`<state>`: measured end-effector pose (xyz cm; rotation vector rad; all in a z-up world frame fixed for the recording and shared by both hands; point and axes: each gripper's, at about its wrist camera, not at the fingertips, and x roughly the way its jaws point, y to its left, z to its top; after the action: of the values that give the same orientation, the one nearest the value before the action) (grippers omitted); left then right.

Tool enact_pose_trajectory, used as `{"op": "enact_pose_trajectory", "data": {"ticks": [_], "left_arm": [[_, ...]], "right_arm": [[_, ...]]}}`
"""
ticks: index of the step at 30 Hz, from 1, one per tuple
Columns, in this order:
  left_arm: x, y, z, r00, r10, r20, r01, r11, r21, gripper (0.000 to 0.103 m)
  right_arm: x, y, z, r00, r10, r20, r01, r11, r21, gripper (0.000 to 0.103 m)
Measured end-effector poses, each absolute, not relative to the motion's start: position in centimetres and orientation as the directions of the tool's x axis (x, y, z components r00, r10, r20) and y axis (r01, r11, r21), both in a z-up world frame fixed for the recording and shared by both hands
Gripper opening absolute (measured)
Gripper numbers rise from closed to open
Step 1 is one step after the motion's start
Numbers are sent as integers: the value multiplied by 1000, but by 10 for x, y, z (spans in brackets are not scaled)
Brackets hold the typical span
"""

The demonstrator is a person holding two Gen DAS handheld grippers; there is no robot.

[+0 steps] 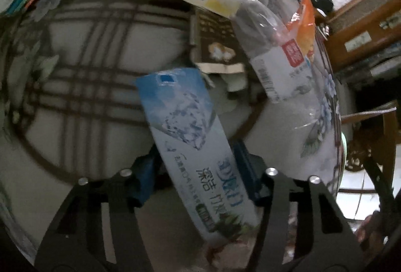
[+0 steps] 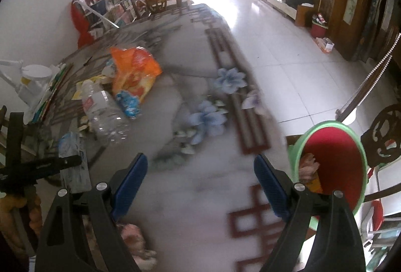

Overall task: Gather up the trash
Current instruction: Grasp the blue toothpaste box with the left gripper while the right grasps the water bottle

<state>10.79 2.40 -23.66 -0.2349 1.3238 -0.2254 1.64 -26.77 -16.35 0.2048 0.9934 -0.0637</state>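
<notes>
Blue-and-white cardboard toothpaste box [image 1: 198, 154] lies on the table between the left gripper [image 1: 200, 179]'s half-closed pads; whether they press it I can't tell. The right gripper [image 2: 200, 186] gapes empty. Next, probably: clamp, carry to the green-rimmed red bin [image 2: 335, 161].

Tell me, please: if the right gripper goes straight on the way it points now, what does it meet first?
Probably the bare patterned tablecloth. The right gripper stands open with nothing between its fingers. The red bin lies off to its right, the clear bottle to its left.
</notes>
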Motion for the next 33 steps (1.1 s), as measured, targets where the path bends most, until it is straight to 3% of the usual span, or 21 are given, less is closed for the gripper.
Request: {"op": "enact_pose_trajectory", "data": {"ticks": [8,13,15,18,20,22,25,28,30,33], "left_arm": [[118,83,-231,231,-247,-941,206,958,-201,51],[124,110,-234,226,-268,-937,218,951,-219,56],[123,115,-233,236,-271,-933,200,953,-226,68],[116,130,-226,277,-283,-918,134,958,-255,74],[109,138,-223,295,-294,-909,87,956,-281,74],[102,138,-225,299,-294,-908,62,955,-289,74],[94,132,-230,290,-279,-916,62,960,-273,74],[98,120,-235,275,-281,-920,57,960,-276,71],[96,119,-234,280,-281,-918,60,959,-276,69],[104,114,-237,284,-278,-918,63,960,-271,67]], "right_arm": [[61,-201,-168,521,143,-841,2,986,169,83],[108,-164,-172,504,150,-851,-123,987,101,83],[128,-153,-185,466,148,-873,-147,985,88,83],[143,-143,-205,411,144,-900,-158,984,85,83],[142,-137,-212,388,138,-911,-163,983,79,78],[138,-134,-216,362,140,-922,-150,985,90,59],[132,-131,-216,333,180,-926,-123,982,146,56],[130,-127,-219,276,246,-929,-106,969,225,59],[131,-123,-214,284,243,-927,-111,969,220,71],[135,-119,-207,320,222,-921,-140,973,186,74]]}}
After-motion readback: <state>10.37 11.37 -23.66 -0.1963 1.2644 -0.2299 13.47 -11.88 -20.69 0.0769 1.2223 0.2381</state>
